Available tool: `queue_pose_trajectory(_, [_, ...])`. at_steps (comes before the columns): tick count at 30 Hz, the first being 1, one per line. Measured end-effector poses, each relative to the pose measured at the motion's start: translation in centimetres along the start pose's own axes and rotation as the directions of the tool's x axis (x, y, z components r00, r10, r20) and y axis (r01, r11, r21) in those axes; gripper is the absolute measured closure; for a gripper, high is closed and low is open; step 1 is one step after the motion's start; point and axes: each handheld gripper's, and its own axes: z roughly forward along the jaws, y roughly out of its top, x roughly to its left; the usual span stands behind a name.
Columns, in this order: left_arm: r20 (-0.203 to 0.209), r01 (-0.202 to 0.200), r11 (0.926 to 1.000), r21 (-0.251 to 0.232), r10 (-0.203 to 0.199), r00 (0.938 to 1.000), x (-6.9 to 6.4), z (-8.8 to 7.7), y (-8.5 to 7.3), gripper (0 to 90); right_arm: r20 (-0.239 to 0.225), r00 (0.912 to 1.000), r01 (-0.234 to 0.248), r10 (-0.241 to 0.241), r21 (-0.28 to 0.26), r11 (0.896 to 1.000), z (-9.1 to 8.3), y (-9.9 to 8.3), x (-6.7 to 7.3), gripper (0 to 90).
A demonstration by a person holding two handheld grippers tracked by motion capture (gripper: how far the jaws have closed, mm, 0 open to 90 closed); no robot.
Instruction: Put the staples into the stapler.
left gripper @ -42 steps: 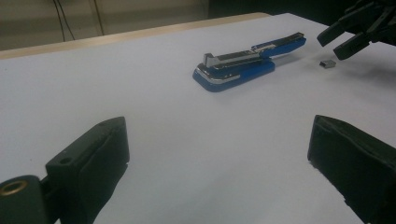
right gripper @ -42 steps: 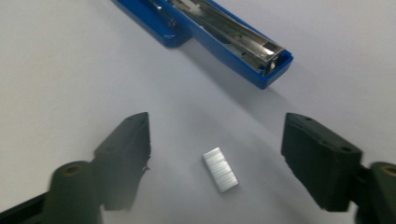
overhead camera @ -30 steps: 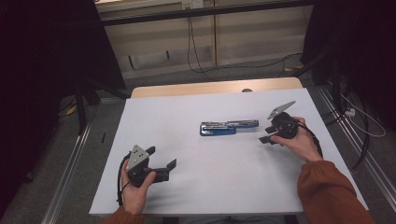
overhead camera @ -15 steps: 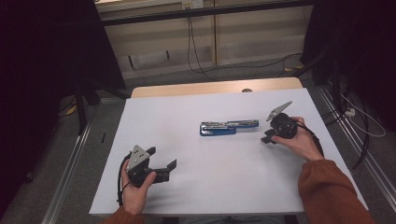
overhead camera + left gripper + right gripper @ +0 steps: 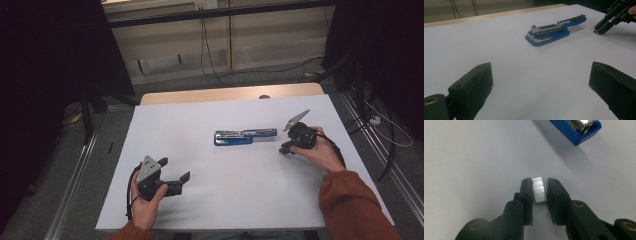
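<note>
Nearest the person, by the near left corner of the table (image 5: 165,125), the left hand-held gripper (image 5: 176,181) is resting low in the left hand with its jaws spread wide and nothing between them; it is facing across the white top toward the stapler (image 5: 554,31), well apart from it.

Toward the right edge, the right hand-held gripper (image 5: 539,191) is angling down onto the table. Its jaws have just been closing, and a strip of staples (image 5: 539,189) is lying between them, its long axis running along the jaws, away from the hand. The left pad looks to be touching the strip; a thin gap is showing on the right, so I judge it framed but not yet pinched.

Just beyond, toward the middle of the table, the blue stapler is lying open, its long axis parallel to the far edge, its metal magazine facing up. The right hand is much the nearer one to it.

Past the far edge, a wooden strip, cables on a grey floor and dark surroundings are showing.
</note>
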Motion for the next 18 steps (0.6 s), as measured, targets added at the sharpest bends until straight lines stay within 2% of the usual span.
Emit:
queue_pose_trajectory(7, [-0.001, 0.002, 1.0000, 0.002, -0.002, 1.0000, 0.07, 0.00, -0.01, 5.4, 0.008, 0.9999, -0.015, 0.015, 0.022, 1.000, 0.06, 0.24, 0.11, 78.8])
queue_pose_trajectory(18, [-0.001, 0.000, 1.0000, 0.006, 0.000, 1.0000, 0.14, 0.05, -0.03, 5.4, 0.004, 0.9998, -0.019, 0.019, 0.005, 1.000, 0.04, 0.11, 0.12, 79.3])
